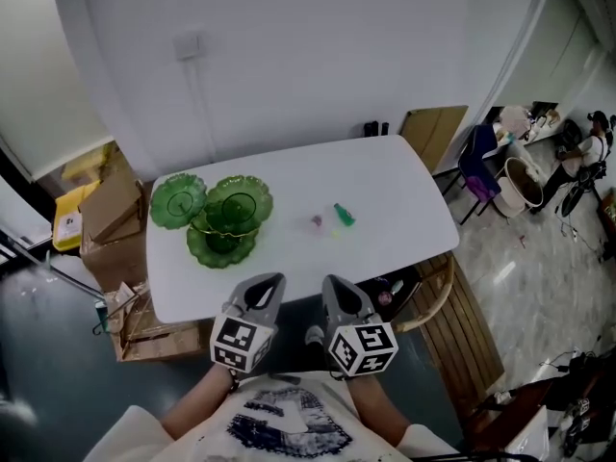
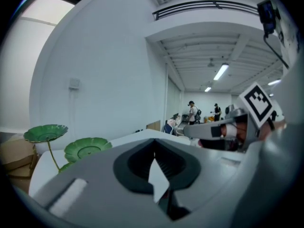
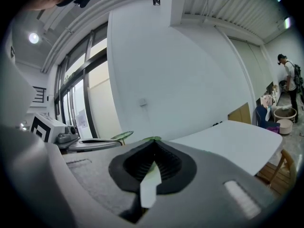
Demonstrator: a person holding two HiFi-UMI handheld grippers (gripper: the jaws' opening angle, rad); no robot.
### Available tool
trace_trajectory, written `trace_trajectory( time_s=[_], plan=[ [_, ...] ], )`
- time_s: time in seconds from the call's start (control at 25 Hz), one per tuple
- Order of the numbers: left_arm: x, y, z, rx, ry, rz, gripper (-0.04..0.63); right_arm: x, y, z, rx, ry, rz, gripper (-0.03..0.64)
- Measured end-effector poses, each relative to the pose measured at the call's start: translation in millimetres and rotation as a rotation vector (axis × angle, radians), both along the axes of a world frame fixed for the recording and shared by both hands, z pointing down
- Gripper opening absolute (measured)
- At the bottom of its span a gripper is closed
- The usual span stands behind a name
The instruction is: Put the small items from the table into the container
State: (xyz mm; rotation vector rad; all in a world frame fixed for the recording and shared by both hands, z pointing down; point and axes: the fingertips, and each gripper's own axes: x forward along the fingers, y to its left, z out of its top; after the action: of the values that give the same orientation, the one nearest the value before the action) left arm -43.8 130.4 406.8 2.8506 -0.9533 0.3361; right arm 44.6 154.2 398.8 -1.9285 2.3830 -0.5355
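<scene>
A green lotus-leaf tiered dish point(image 1: 218, 216) stands on the left part of the white table point(image 1: 385, 181); its leaves point(image 2: 85, 147) show again in the left gripper view. Two small items lie mid-table: a green one point(image 1: 344, 216) and a pinkish one point(image 1: 317, 221). My left gripper point(image 1: 273, 279) and right gripper point(image 1: 330, 281) are held side by side just short of the table's near edge, both shut with nothing between the jaws. The left gripper point(image 2: 154, 141) faces the dish; the right gripper point(image 3: 153, 142) looks over the table top point(image 3: 228, 141).
Cardboard boxes point(image 1: 108, 221) stand left of the table. A wooden chair point(image 1: 452, 306) sits at its right front corner, with a purple chair point(image 1: 479, 166) and a bin point(image 1: 521, 186) beyond. People stand in the far right of the room point(image 3: 289, 75).
</scene>
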Motion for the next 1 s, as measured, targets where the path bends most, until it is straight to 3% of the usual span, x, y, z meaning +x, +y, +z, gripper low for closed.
trace_trajectory(
  time_s=[0.52, 1.0],
  plan=[
    [80.8, -92.1, 17.0, -0.068, -0.045, -0.055, -0.011, 81.6, -100.2, 15.3, -0.054, -0.059, -0.071, -0.002],
    [136.5, -141.8, 44.9, -0.103, -0.068, -0.101, -0.009, 158.7, -154.2, 56.1, -0.125, -0.015, -0.077, -0.002]
  ],
)
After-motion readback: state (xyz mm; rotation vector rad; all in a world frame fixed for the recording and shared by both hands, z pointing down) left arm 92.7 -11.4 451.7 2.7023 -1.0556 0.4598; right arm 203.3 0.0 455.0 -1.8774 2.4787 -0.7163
